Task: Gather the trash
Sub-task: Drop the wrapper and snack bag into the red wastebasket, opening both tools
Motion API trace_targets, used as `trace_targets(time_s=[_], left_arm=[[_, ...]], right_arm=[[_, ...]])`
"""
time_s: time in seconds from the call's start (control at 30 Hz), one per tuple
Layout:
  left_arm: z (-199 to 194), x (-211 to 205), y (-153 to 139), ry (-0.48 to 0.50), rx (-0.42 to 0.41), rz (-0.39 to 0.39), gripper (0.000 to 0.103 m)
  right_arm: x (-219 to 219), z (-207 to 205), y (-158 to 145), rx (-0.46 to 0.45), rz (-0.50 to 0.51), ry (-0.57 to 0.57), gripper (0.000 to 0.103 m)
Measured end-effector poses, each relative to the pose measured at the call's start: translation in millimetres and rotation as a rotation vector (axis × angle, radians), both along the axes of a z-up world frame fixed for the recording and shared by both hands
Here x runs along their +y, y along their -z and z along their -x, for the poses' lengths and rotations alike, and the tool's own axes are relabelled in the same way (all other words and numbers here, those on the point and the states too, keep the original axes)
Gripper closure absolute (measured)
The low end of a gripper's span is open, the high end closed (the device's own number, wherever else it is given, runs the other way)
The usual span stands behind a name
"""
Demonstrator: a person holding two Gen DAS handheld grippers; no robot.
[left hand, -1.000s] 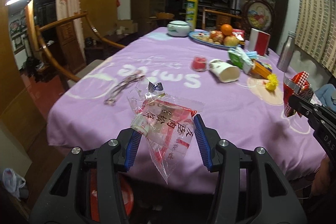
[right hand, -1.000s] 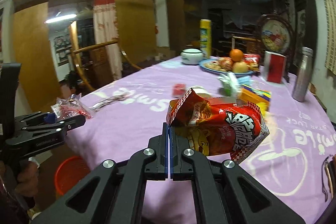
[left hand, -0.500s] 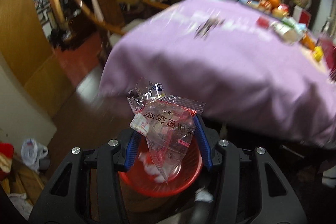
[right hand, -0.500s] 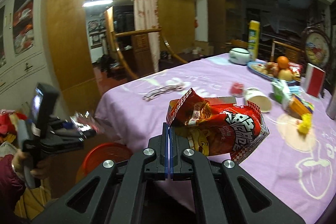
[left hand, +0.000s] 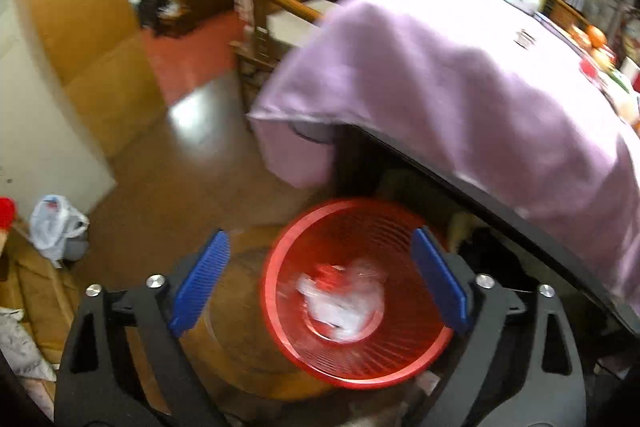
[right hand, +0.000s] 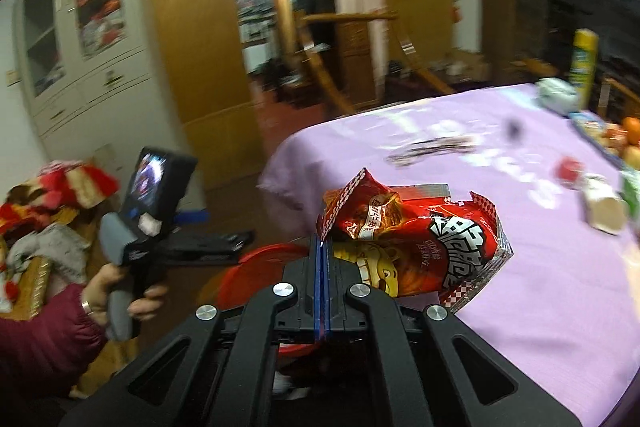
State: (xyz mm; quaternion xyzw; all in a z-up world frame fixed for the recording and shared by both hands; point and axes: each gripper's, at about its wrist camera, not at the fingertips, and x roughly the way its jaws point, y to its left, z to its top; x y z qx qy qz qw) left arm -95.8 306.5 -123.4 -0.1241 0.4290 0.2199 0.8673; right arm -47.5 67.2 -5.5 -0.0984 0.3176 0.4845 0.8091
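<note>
In the left wrist view a red mesh waste basket (left hand: 288,347) stands on the floor by the table's corner. Crumpled clear wrappers (left hand: 340,299) lie at its bottom. My left gripper (left hand: 320,275) hangs over the basket, its jaws opening wide with nothing between the blue pads (left hand: 200,279). In the right wrist view my right gripper (right hand: 322,259) is shut on the edge of a red crisp bag (right hand: 420,247), held above the table's corner. The basket's rim (right hand: 256,259) shows just left of it, and the left gripper (right hand: 224,243) reaches toward it from a hand.
The table wears a purple cloth (left hand: 460,87) that drapes over its edge above the basket. On it lie a paper cup (right hand: 604,207), a small red cup (right hand: 570,169), a fruit plate (right hand: 616,139) and a dark strip (right hand: 436,147). A wooden chair (left hand: 280,7) and a white plastic bag (left hand: 56,223) stand nearby.
My left gripper swung down from the table to over the red basket, opened and let the clear snack wrapper fall into it. The right gripper turned left with the crisp bag still held.
</note>
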Motion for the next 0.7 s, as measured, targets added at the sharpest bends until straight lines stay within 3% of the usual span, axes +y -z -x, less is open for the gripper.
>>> trace_targets(time_s=[0.23, 0.47, 0.6, 0.7], left_arm=[[17, 42, 9, -0.138, -0.001, 0.028, 0.01], [19, 48, 9, -0.154, 0.014, -0.022, 0.01], [14, 40, 9, -0.126, 0.018, -0.024, 0.01], [12, 39, 7, -0.126, 0.02, -0.029, 0.01]], right_arm=[[78, 6, 29, 0.097, 0.072, -0.211, 0.098], [99, -11, 41, 0.179, 0.07, -0.24, 0.095], [98, -18, 46, 0.22, 0.045, -0.264, 0.066], [109, -15, 54, 0.207, 0.073, -0.279, 0.066]])
